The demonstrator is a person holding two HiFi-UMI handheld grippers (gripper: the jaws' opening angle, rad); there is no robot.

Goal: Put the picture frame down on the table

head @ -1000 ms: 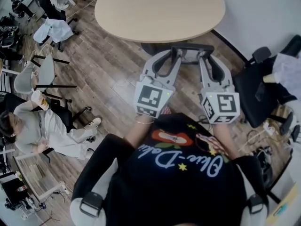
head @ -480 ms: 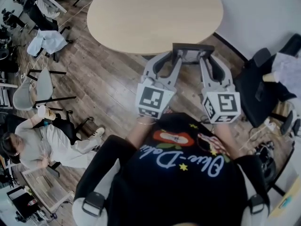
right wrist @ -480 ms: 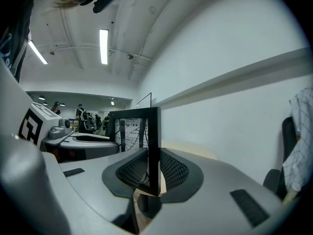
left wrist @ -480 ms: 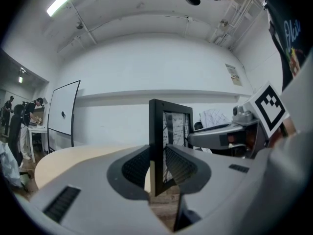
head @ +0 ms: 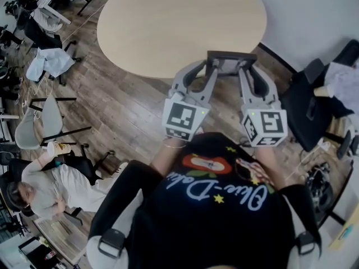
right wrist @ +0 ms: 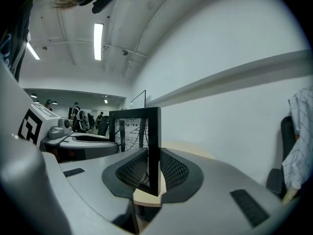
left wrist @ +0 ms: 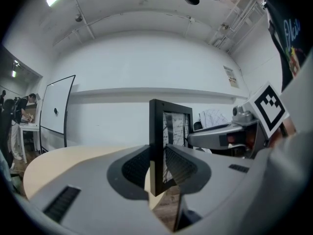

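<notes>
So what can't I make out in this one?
- Picture frame: the head view sees it steeply from above, so its print is unreadable. The gripper views catch only slivers, partly covered by the jaws.
- Its height above the table: not readable from above.
- Table's far end: cut off by the head view's top edge.

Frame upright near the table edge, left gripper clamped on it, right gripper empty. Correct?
No: the right gripper isn't empty. The right gripper view shows its jaws shut on the frame, just as the left gripper is shut on the opposite edge. The frame is upright near the table edge.
</notes>
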